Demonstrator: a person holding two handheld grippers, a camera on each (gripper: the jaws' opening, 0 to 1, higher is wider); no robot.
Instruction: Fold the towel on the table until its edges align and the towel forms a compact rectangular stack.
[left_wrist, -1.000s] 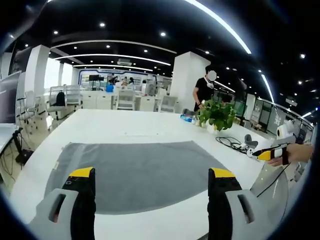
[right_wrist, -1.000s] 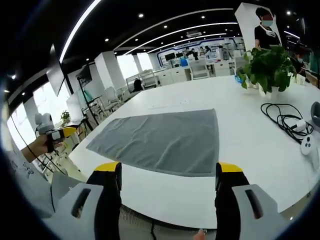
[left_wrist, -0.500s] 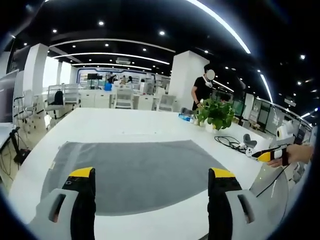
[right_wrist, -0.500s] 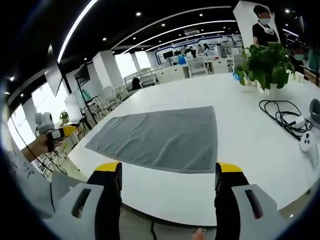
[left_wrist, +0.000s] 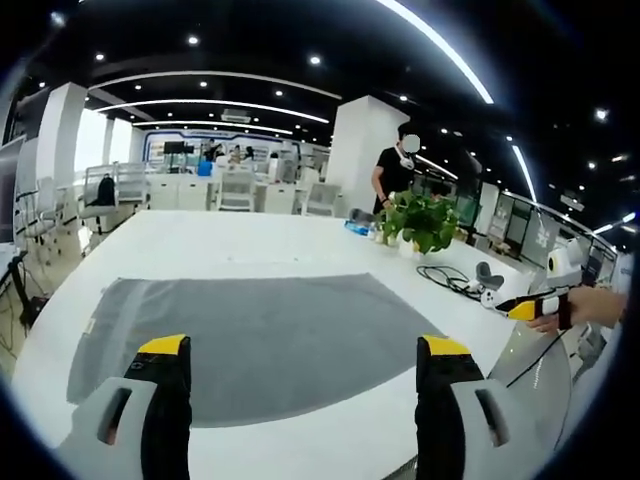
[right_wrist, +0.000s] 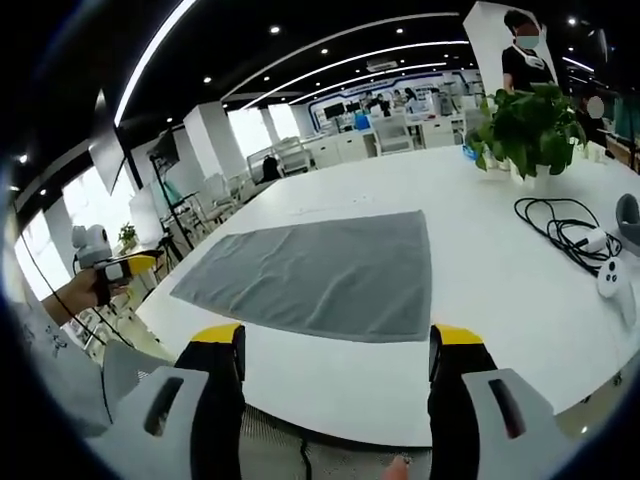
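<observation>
A grey towel (left_wrist: 255, 335) lies flat and unfolded on the white table (left_wrist: 260, 245); it also appears in the right gripper view as the grey towel (right_wrist: 320, 275). My left gripper (left_wrist: 305, 350) hovers open above the towel's near edge, nothing between its yellow-tipped fingers (left_wrist: 165, 346). My right gripper (right_wrist: 335, 340) stands open near the table's front edge, short of the towel. The right gripper (left_wrist: 525, 308) enters the left gripper view at far right, held by a hand. The left gripper (right_wrist: 125, 267) enters the right gripper view at far left.
A potted plant (right_wrist: 525, 125) stands at the table's far right, with a black cable (right_wrist: 565, 225) and a white controller (right_wrist: 610, 275) beside it. A person (left_wrist: 395, 175) stands behind the plant. Desks and chairs fill the room beyond.
The left gripper view has drifted slightly, so the towel sits a bit lower and wider in it. The right gripper view barely shifted. The towel itself has not moved; both grippers stay open.
</observation>
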